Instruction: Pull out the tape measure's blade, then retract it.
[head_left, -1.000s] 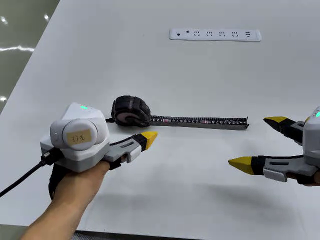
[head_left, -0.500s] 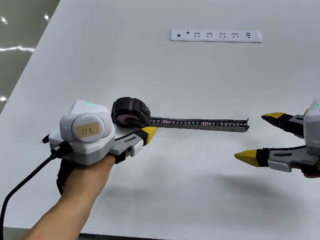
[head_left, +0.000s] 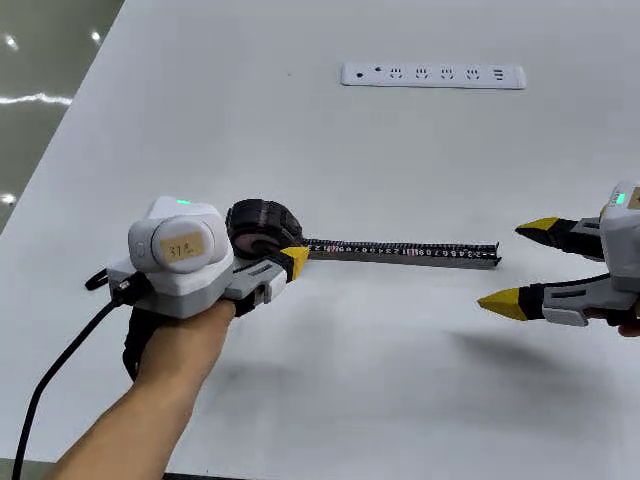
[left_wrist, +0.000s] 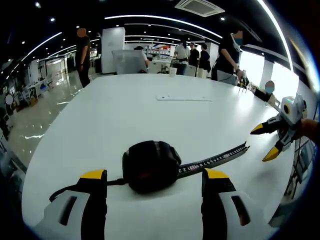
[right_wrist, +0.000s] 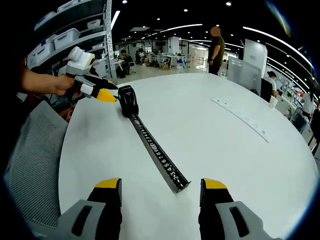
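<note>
The black round-cased tape measure is laid on the white table between the spread jaws of the left hand-held gripper, with neither jaw seen touching it. Its dark numbered blade is extended toward the right hand-held gripper, which is held agape near the blade's tip. A white power strip is seen farther back.

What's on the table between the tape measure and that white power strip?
Nothing; the head view shows bare table between tape measure and power strip.
</note>
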